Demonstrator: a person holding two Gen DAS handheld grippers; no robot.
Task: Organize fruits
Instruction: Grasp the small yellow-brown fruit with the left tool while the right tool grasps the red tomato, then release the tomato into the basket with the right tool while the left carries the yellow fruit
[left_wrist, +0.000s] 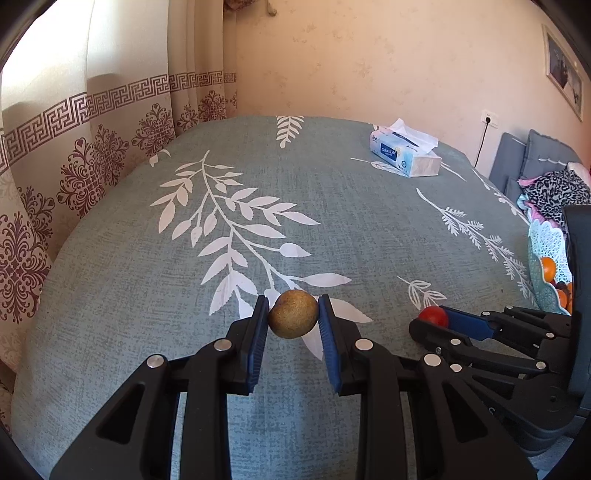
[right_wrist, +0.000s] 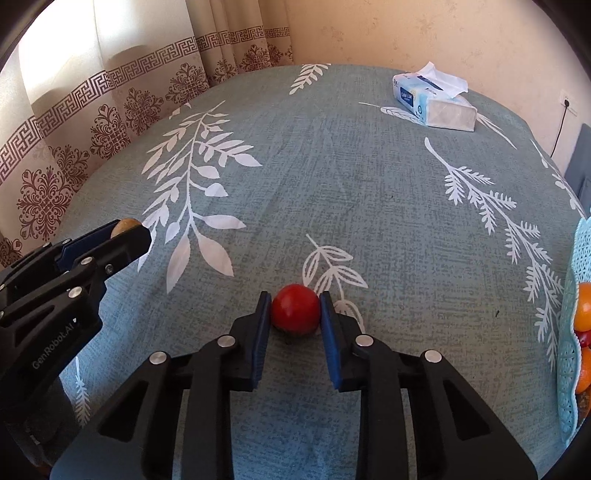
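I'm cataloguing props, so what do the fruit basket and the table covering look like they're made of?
Fruit basket: likely moulded plastic, pale turquoise, judging by its regular lace-like cut-outs and scalloped rim.
Table covering: looks like woven fabric, matte grey-green with a visible crosshatch weave and printed white leaf sprigs; cotton or a blend can't be told.

Brown fruit (left_wrist: 293, 314), red fruit (right_wrist: 295, 309), both clamped

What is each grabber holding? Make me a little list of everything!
left gripper: jaws shut on the brown fruit
right gripper: jaws shut on the red fruit
basket: pale blue lace pattern, far right, holds orange fruits
tissue box: far side of the table
tablecloth: grey-green with white leaves
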